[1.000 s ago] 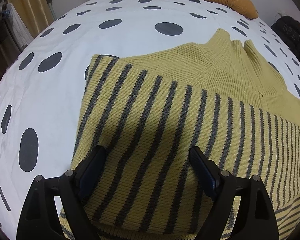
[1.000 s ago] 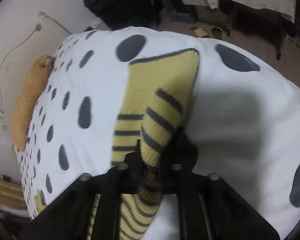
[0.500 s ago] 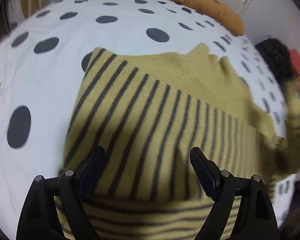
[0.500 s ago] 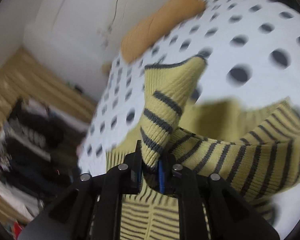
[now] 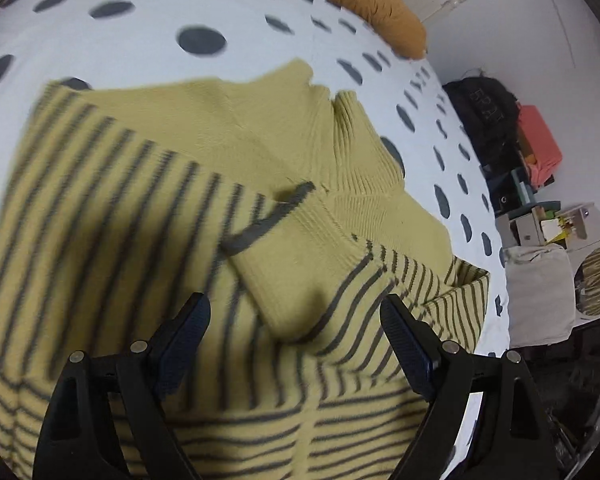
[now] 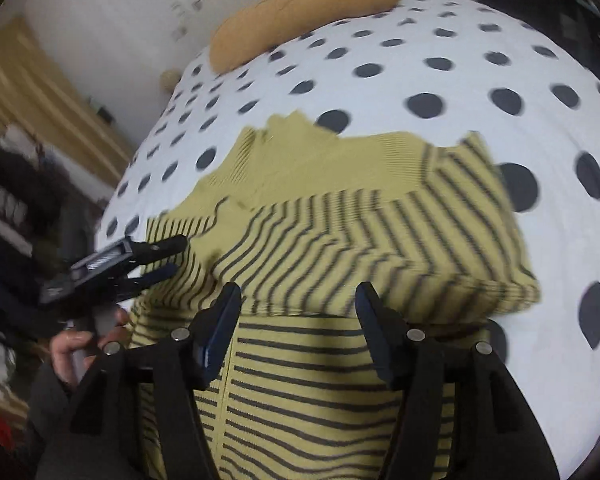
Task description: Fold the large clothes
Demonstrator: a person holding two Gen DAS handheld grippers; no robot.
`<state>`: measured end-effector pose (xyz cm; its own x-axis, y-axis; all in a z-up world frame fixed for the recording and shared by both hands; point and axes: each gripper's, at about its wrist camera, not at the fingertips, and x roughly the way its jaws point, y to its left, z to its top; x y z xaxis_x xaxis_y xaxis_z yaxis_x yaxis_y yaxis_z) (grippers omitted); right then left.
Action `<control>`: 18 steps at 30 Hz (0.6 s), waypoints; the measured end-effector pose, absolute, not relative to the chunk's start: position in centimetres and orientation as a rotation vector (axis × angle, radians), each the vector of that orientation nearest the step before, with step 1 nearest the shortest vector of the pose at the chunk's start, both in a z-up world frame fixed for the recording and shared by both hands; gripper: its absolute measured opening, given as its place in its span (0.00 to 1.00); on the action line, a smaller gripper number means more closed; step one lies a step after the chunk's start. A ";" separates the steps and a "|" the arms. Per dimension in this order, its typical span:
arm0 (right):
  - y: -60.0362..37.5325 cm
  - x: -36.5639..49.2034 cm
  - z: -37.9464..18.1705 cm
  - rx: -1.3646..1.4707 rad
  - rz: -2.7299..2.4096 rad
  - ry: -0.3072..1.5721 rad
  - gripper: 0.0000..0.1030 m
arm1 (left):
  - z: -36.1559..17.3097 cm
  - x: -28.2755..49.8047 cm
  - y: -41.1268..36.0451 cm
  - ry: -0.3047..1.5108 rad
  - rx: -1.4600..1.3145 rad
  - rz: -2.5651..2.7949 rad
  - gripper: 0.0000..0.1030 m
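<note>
Hovering over the near hem, the right hand-held gripper [image 6: 298,328] had its jaws apart with nothing between them; they had just been opening, and the sleeve [image 5: 296,276] it carried a moment earlier now lay across the chest of the sweater [image 6: 340,240]. The left hand-held gripper [image 5: 296,344] stood wide and empty too, above the striped body near the bottom of its own view, and it showed again at the left edge of the right view [image 6: 152,258], with a hand [image 6: 80,344] on its handle.

Beyond the jaws, the sweater lay on the bed [image 6: 460,60], partly folded: both sleeves crossed in over the front, the plain yellow yoke and ribbed collar [image 5: 356,140] toward the upper middle of the frame. An orange pillow [image 6: 300,12] sat at the far end of the bed, at the top of the frame.

The knit looked thick, soft and limp, fairly heavy for a garment; it would likely sag and drag under its own weight and not hold a crease. The loose sleeve could slip off when the body is lifted. The best hold seemed to be the two hem corners at the bottom of the frame, pinching both layers through the ribbed edge.
</note>
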<state>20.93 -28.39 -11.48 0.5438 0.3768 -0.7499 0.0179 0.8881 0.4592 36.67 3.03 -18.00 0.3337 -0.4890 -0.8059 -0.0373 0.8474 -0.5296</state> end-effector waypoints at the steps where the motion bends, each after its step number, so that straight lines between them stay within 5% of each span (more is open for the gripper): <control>1: -29.5 20.8 -11.5 0.470 0.212 0.978 0.59 | -18.8 37.5 2.1 1.237 -0.496 -0.307 0.84; 4: -30.8 22.4 -11.4 0.460 0.182 0.992 0.59 | -20.7 39.0 -0.4 1.278 -0.393 -0.255 0.82; 6: -30.9 23.9 -12.4 0.445 0.170 1.020 0.59 | -20.8 39.2 -1.5 1.258 -0.283 -0.222 0.45; 7: -30.0 25.0 -13.2 0.434 0.161 1.033 0.59 | -20.7 39.1 -1.4 1.254 -0.279 -0.230 0.18; 8: -29.9 25.2 -13.5 0.435 0.156 1.037 0.59 | -20.2 39.1 -0.7 1.234 -0.343 -0.268 0.07; 16: -28.5 24.9 -13.6 0.561 0.217 0.987 0.59 | -10.9 38.0 7.0 0.852 -0.462 -0.379 0.06; 18: -27.7 25.2 -13.6 0.538 0.226 0.990 0.59 | -11.9 38.2 9.6 0.889 -0.474 -0.339 0.11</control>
<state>25.20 -27.71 -13.61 0.5384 0.4175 -0.7320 0.0588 0.8479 0.5269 38.18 9.64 -11.94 0.5882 -0.4700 -0.6581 0.0869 0.8458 -0.5264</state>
